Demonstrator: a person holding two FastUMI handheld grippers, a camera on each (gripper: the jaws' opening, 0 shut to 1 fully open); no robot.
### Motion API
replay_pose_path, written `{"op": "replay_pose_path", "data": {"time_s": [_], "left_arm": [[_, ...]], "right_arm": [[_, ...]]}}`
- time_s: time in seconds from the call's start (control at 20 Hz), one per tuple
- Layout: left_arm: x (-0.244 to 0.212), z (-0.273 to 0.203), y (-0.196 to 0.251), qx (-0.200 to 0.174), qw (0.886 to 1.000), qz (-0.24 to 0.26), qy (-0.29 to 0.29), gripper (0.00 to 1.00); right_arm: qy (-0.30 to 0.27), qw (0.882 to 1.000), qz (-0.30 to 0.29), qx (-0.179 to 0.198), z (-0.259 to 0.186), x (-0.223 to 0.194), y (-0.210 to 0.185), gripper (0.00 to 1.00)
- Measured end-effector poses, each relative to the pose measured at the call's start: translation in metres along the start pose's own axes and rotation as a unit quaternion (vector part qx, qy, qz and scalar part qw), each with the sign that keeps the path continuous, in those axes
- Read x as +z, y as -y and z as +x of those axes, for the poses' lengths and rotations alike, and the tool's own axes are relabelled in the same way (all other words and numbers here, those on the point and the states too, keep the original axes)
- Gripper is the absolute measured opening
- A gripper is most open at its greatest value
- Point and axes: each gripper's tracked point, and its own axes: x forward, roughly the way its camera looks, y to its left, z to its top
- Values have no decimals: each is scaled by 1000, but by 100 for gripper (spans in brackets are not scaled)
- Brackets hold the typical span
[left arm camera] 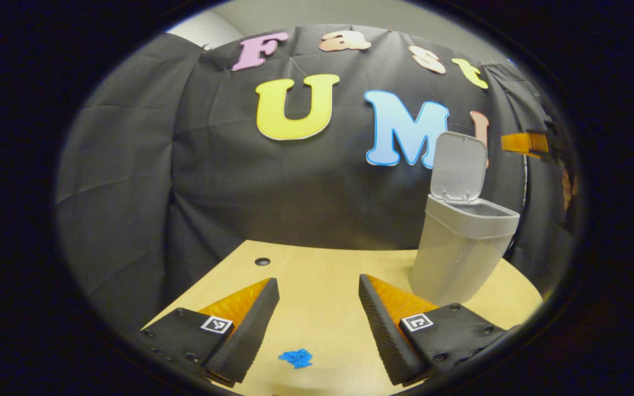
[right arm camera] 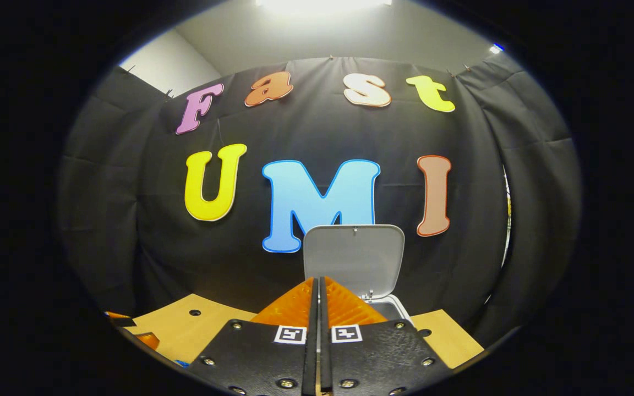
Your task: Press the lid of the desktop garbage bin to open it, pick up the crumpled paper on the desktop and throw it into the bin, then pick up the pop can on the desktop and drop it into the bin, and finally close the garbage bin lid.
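The grey desktop bin stands on the right of the wooden table with its lid swung up and open. My left gripper is open, low over the table, left of the bin, with nothing between its fingers. In the right gripper view the raised lid and the bin's rim lie straight ahead. My right gripper is shut just in front of them, fingers pressed flat together with nothing seen between them. Part of the right gripper shows at the far right, level with the lid.
A small blue mark lies on the table between the left gripper's fingers. A round hole sits near the table's back edge. The black cloth wall hangs close behind the table and the bin. Part of the left gripper shows at lower left.
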Motion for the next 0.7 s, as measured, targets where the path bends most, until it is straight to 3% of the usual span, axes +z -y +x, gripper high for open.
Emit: {"op": "replay_pose_path", "data": {"time_s": [0.15,0.2,0.5,0.7], "left_arm": [[-35,5,-4,-1,1000,3,-29,96],[-46,8,-7,1,999,4,-37,96],[-118,28,-18,2,996,10,-92,96],[-161,41,-21,2,992,21,-125,96]], "right_arm": [[-6,1000,5,6,-3,-1,-4,4],[-8,1000,7,8,-3,-1,-5,15],[-13,1000,7,4,-8,4,-2,28],[-29,999,-14,3,-9,-4,-1,28]]}}
